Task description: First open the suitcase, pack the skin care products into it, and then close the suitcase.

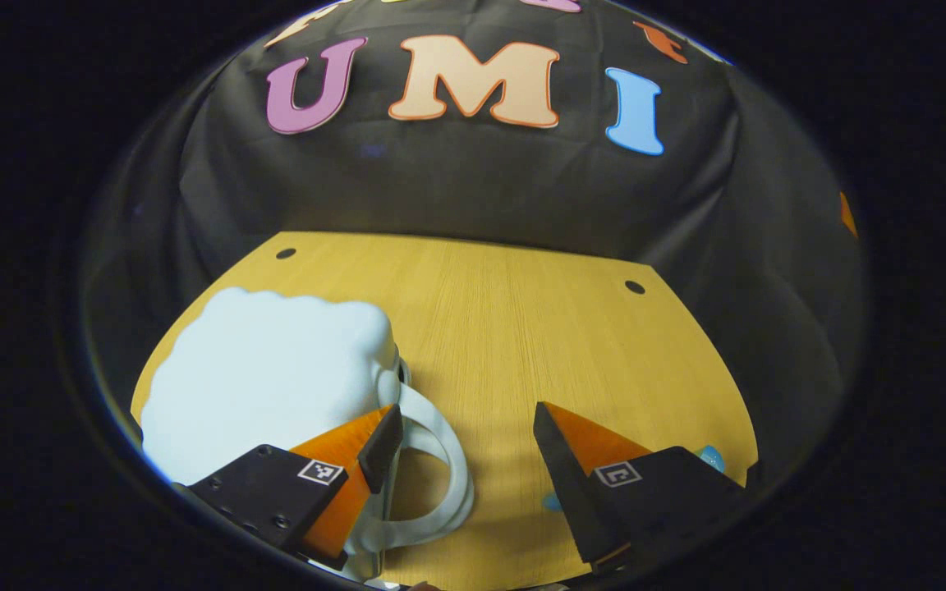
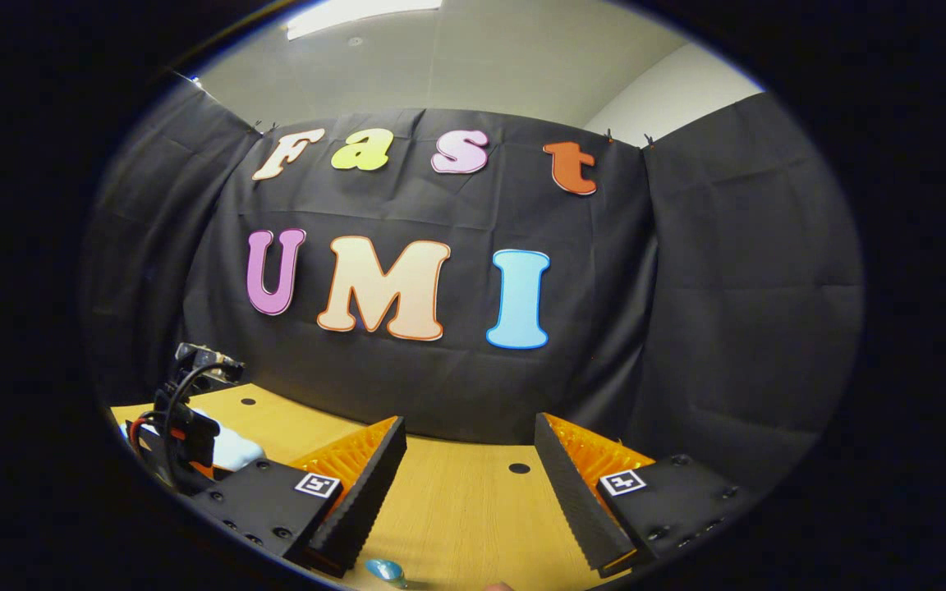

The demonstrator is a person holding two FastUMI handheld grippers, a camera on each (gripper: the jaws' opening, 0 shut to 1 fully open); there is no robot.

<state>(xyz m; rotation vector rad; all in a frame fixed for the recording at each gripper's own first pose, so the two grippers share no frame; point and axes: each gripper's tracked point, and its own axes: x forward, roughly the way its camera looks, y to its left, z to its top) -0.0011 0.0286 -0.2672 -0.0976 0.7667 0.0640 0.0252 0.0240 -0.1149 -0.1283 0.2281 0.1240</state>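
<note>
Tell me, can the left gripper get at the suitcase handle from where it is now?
Probably yes. In the left gripper view the left gripper is open right at the pale suitcase, one finger already lying over its looped handle, and only bare wooden table lies between the fingers.

Wooden table (image 1: pixel 522 328), light grain running toward the back wall; two small dark holes near its far corners. Black cloth (image 2: pixel 727 287) hangs close behind the far edge and wraps both sides (creased, clipped along the top). Above it, pale ceiling (image 2: pixel 522 74) with a bright strip light (image 2: pixel 362 15).
</note>
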